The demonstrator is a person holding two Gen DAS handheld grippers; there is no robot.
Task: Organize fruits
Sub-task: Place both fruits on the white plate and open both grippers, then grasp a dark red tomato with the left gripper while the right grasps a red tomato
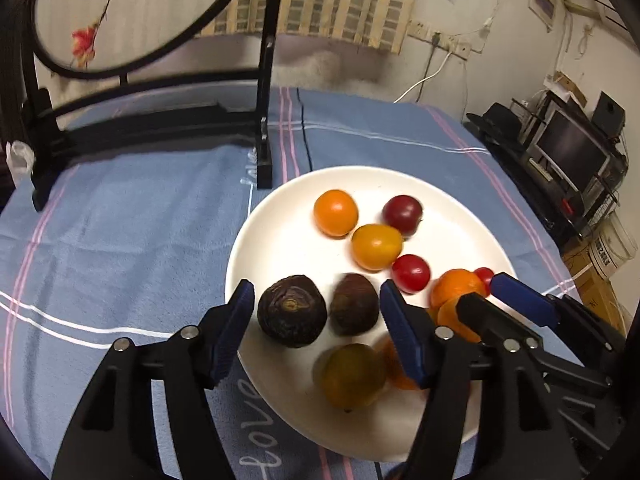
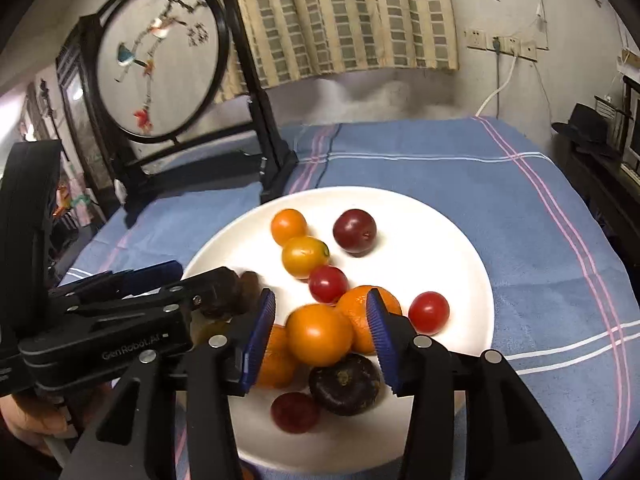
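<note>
Fruits lie scattered on the round white plate [image 1: 280, 236]; dark wrinkled oval fruit [image 1: 354, 304], long axis upright in view, sits untouched between the half-open left gripper [image 1: 316, 320]; right gripper [image 2: 322, 332], part-open, straddles a smooth orange tomato [image 2: 319, 334]

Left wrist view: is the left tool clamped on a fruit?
No. The left tool stands open over the white plate, with two dark wrinkled fruits lying loose between its blue pads, neither pad pressing them.

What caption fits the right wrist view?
Open right hand-held gripper straddles an orange tomato on the white plate.
</note>
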